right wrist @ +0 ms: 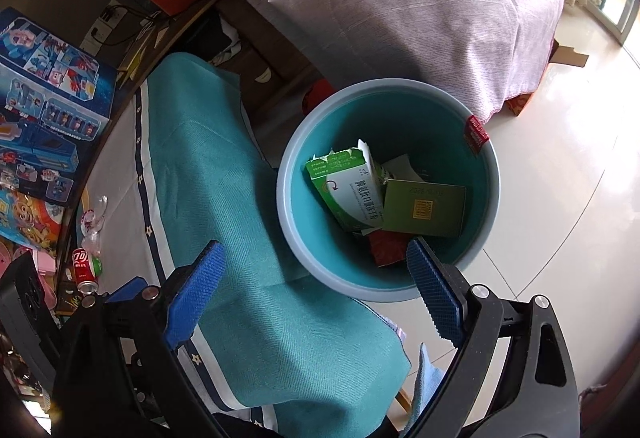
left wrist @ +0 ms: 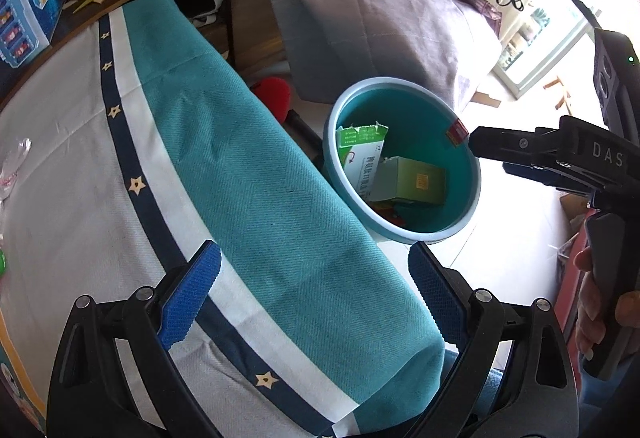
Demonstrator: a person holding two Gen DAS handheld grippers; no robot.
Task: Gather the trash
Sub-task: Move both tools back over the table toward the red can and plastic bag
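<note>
A round teal bin (right wrist: 289, 198) stands on the floor beside the table, also shown as the bin (left wrist: 474, 194) in the left wrist view. Inside lie a torn green-and-white carton (right wrist: 348, 190), an olive box (right wrist: 424, 210) and a red wrapper (right wrist: 386, 248). My right gripper (right wrist: 316, 294) hangs open above the bin's near rim, with nothing between its blue pads. Over the tablecloth edge my left gripper (left wrist: 320, 290) is open and empty too. The right gripper (left wrist: 490, 157) reaches over the bin from the right. A red can (right wrist: 84, 268) and clear plastic wrap (right wrist: 94, 226) lie on the table.
The table wears a teal and white cloth (left wrist: 256, 166) with a navy star stripe. A bed under a purple-grey cover (right wrist: 420, 6) stands behind the bin. Toy boxes (right wrist: 44, 110) line the table's far side. Pale floor tiles (right wrist: 560, 198) lie to the right.
</note>
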